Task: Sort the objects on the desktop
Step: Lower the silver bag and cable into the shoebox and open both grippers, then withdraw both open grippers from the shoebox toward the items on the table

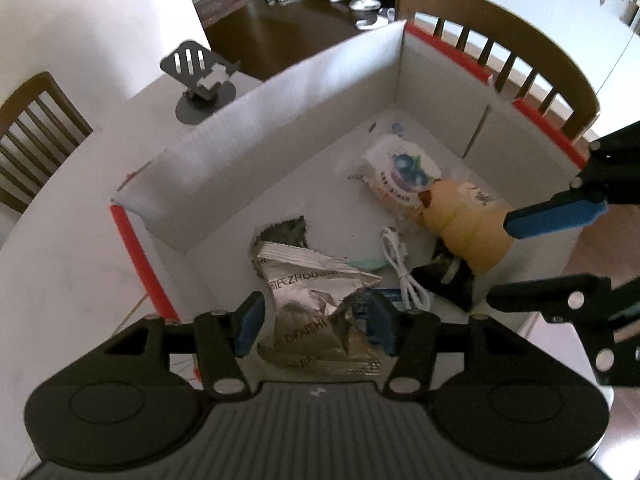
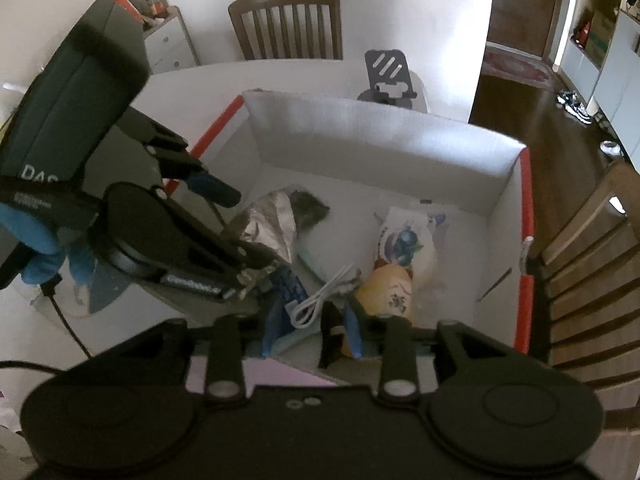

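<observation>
A white cardboard box (image 1: 280,120) with red edges holds the sorted things. My left gripper (image 1: 314,326) is open over its near end, jaws either side of a crumpled silver snack bag (image 1: 320,300); it also shows in the right wrist view (image 2: 268,220). My right gripper (image 2: 312,330) is open just above a yellow chick-shaped toy (image 2: 386,292), which lies in the box beside a blueberry-print packet (image 2: 404,240). In the left wrist view one blue right fingertip (image 1: 552,216) touches the toy (image 1: 464,232). A white cable (image 1: 404,272) lies between the bag and the toy.
A grey phone stand (image 1: 200,80) stands on the white table (image 1: 60,240) behind the box. Wooden chairs (image 1: 500,56) ring the table. A dark wrapper (image 1: 452,280) and a blue packet (image 2: 288,288) lie in the box's near end.
</observation>
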{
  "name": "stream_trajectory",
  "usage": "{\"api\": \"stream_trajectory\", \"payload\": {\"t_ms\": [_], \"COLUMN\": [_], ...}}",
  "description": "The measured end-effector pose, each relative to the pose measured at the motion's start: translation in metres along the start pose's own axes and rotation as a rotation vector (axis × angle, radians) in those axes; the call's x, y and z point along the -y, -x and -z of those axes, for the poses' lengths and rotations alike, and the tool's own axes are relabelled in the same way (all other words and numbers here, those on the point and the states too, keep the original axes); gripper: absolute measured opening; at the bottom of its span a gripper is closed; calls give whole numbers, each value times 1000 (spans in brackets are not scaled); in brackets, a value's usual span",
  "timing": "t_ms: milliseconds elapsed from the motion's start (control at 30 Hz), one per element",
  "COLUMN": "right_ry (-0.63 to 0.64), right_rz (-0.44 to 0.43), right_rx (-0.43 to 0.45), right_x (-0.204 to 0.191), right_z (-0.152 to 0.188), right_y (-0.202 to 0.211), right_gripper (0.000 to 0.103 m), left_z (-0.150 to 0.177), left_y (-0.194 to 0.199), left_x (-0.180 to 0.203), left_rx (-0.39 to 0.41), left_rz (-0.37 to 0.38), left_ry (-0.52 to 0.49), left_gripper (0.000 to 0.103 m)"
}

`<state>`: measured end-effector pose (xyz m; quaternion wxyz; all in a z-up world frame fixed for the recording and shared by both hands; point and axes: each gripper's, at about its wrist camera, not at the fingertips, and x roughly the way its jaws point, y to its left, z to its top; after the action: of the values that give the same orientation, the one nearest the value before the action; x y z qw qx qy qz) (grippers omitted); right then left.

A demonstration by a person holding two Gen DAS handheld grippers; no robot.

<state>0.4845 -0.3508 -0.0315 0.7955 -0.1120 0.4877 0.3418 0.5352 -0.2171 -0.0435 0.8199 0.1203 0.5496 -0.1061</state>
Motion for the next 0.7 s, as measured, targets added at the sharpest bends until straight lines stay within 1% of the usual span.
{"api": "stream_trajectory", "payload": {"t_ms": [100,400,700], "right_ry": [-7,10,26], "right_rz": [-3,3,-1], "right_rx": [13,37,52], "right_x": [1,-7,-27], "right_z": [1,8,13], "right_y": [10,30,43], "right_gripper": [39,40,41], "left_z": [4,20,50], "left_y": [16,49,82], "left_x": [2,9,10], "left_rx": [30,77,146], "left_rz": [4,6,40], "left_ry": [-2,27,63], "left_gripper": [56,56,56]}}
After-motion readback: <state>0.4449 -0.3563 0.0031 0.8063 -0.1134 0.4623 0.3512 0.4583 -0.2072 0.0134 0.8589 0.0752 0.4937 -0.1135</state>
